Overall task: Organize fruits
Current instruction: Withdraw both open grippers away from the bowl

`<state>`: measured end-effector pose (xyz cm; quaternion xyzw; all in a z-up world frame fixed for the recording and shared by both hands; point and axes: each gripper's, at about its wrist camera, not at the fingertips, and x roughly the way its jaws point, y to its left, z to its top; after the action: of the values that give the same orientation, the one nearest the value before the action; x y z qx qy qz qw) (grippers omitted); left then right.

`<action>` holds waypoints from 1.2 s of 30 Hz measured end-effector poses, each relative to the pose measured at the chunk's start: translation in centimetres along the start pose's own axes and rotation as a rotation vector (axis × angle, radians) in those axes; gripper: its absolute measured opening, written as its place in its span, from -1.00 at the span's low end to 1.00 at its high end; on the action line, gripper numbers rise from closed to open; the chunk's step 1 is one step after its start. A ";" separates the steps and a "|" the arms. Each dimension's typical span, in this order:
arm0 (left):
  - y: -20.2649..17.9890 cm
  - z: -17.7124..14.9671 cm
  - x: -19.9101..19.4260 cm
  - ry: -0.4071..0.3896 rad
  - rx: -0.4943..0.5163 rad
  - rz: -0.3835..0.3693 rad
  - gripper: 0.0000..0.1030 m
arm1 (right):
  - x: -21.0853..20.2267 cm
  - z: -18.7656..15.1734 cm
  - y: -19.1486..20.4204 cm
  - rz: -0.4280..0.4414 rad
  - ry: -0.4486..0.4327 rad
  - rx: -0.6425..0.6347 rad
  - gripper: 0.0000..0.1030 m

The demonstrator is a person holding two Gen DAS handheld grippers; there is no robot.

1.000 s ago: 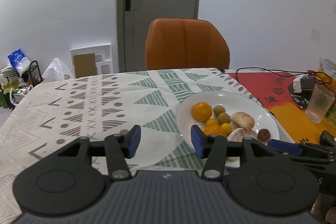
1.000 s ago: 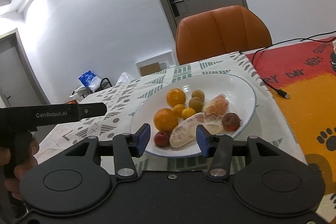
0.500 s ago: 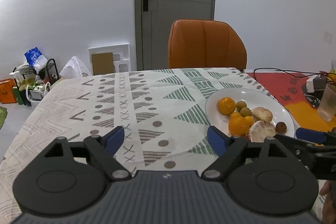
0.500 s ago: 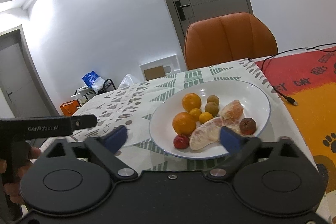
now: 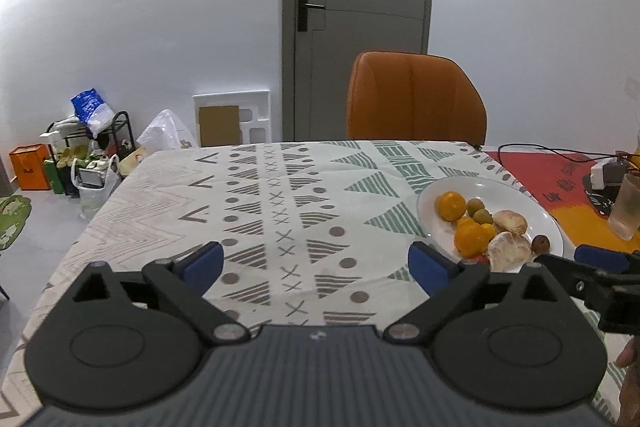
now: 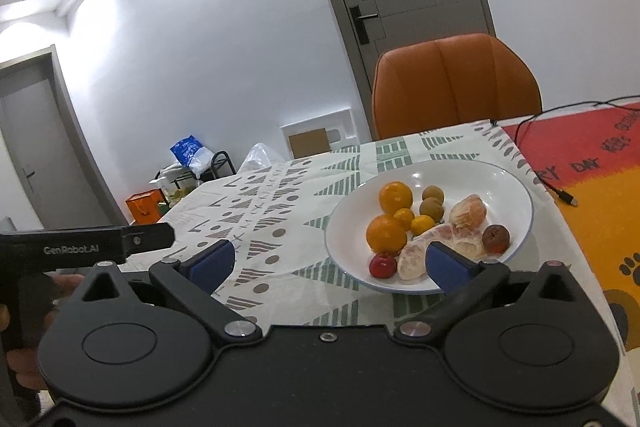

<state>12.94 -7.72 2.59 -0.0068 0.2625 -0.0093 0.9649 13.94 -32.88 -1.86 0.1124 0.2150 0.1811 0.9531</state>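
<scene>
- Right wrist view: the right gripper (image 6: 326,263) has its blue-padded jaws spread wide with nothing between them; they have just been opening. Its right pad sits in front of the near rim of the white plate (image 6: 516,187), not touching any fruit.
- Left wrist view: the left gripper (image 5: 316,263) is also spread wide and empty, its jaws having just been opening, and it hovers over bare patterned tablecloth (image 5: 280,211) with the plate off to its right.
- The fruit all sits on the plate: two oranges (image 6: 386,233), smaller yellow citrus (image 6: 422,225), two brownish-green round fruits (image 6: 432,207), peeled citrus pieces (image 6: 468,209), a dark brown fruit (image 6: 495,238) and a small red fruit (image 6: 383,265) by the near rim.
- Risk, as I judge it: the pieces lie touching one another, so wide jaws coming down on one could nudge its neighbours; the round ones could roll over the shallow rim.
- The peeled pieces look soft; a firm squeeze would likely crush or tear them.
- The plate rests on loose cloth near the table's edge, so a push on its rim may slide it.
- The two grippers are close together near the plate and could collide.
- Further out, a cable (image 6: 560,193) and a plastic cup (image 5: 628,207) lie on the orange mat beside the plate and could be snagged.
</scene>
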 end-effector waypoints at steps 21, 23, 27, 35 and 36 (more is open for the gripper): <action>3.0 -1.6 -5.5 -0.043 -0.024 0.015 1.00 | -2.9 0.4 4.2 -0.027 -0.009 -0.066 1.00; 3.1 -1.9 -5.8 -0.036 -0.026 0.009 1.00 | -3.2 0.3 4.4 -0.029 -0.009 -0.074 1.00; 3.3 -2.5 -6.2 -0.026 -0.025 0.013 1.00 | -3.8 0.2 4.7 -0.039 -0.008 -0.085 1.00; 4.1 -3.5 -7.1 -0.011 -0.041 0.012 1.00 | -4.4 -0.3 4.7 -0.041 0.024 -0.086 1.00; 4.1 -3.6 -7.2 -0.009 -0.040 0.012 1.00 | -4.4 -0.4 4.6 -0.041 0.029 -0.083 1.00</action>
<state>5.01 -3.50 3.06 -0.0246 0.2583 0.0017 0.9658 8.70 -30.38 0.81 0.0657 0.2234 0.1718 0.9572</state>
